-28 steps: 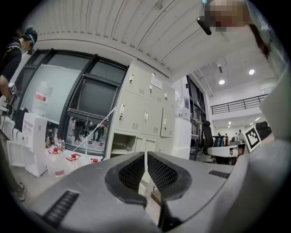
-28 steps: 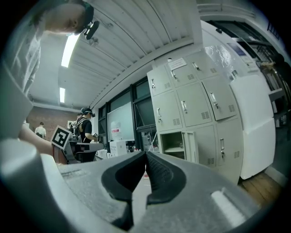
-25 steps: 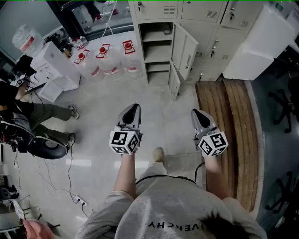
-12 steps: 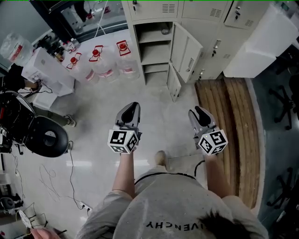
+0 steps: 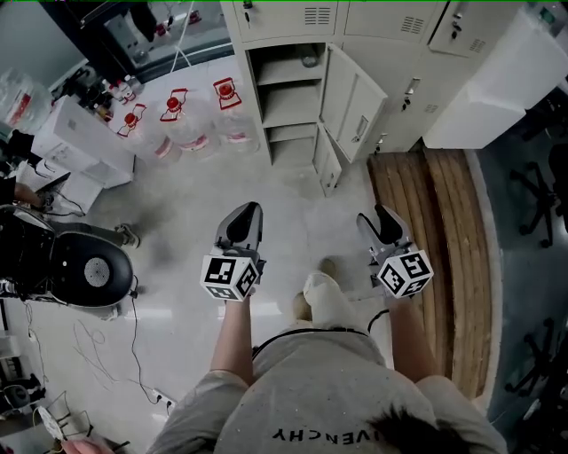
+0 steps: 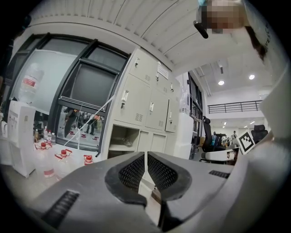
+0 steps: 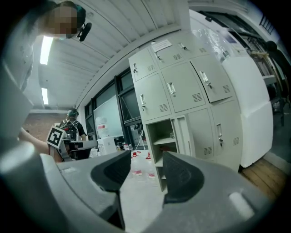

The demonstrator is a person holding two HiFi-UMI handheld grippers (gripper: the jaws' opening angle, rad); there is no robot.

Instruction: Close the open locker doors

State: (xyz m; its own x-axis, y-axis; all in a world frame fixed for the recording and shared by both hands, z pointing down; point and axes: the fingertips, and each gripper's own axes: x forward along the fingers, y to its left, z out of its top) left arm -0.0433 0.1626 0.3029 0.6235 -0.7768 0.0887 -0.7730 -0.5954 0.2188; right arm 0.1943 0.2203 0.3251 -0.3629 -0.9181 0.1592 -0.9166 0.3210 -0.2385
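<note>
While the person stands on the floor [image 5: 177, 204] facing the lockers [image 5: 373, 18], the step in hand is, as I judge it, the approach: neither gripper touches a door. Two doors stand open in one column. The upper door [image 5: 353, 102] is swung out to the right of its shelved bay [image 5: 288, 93], and the lower door [image 5: 329, 164] beneath it is also swung out to the right. Both are well ahead of the grippers.

The left gripper [image 5: 246, 215] has its fingers drawn together to a thin slit, with nothing between them. The right gripper [image 5: 382, 220] has just been opening its fingers; they stand wide apart and empty, and the open bay shows through the gap in the right gripper view.

The next move, I think, calls for coming closer. A gripper then goes against the outer face of the upper door near its free edge and swings it leftward until it sits flush. The lower door wants the same from a lower reach.
</note>
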